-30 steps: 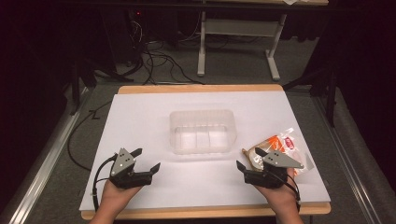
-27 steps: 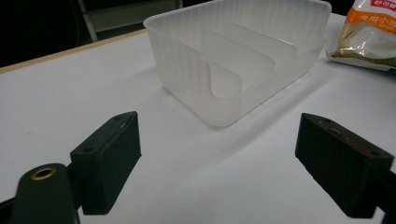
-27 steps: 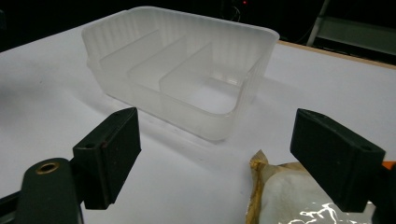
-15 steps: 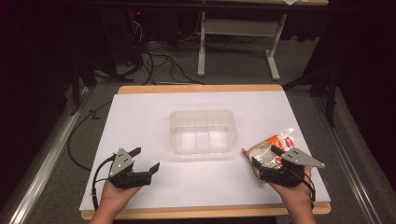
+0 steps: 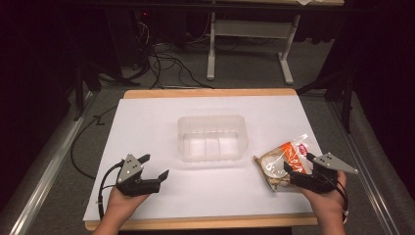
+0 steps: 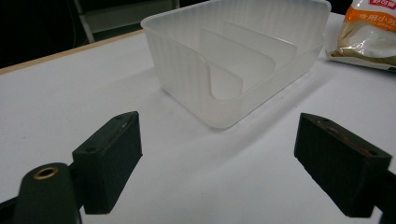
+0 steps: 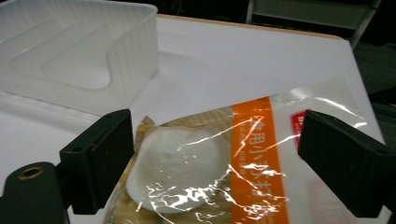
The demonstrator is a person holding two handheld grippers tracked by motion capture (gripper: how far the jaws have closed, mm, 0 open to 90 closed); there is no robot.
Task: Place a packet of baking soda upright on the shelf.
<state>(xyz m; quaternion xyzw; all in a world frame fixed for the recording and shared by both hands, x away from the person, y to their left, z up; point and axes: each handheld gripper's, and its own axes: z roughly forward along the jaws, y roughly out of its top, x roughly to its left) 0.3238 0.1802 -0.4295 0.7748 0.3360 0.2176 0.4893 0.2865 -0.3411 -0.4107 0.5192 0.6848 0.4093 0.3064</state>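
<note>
Right gripper (image 5: 297, 172) shifts further right & a bit nearer table's front edge vs 1 s ago, now at lower right end of snack bag (image 5: 283, 165). Jaws have just been opening, bag's end sits between them, unpinched.

The snack bag (image 5: 284, 165) lies flat on the table right in front of my right tongs (image 5: 297, 172), between their wide-open jaws. It is clear plastic with an orange band, a pale round bun showing inside, unopened.

Bun packet (image 7: 233, 177) cropped below
</note>
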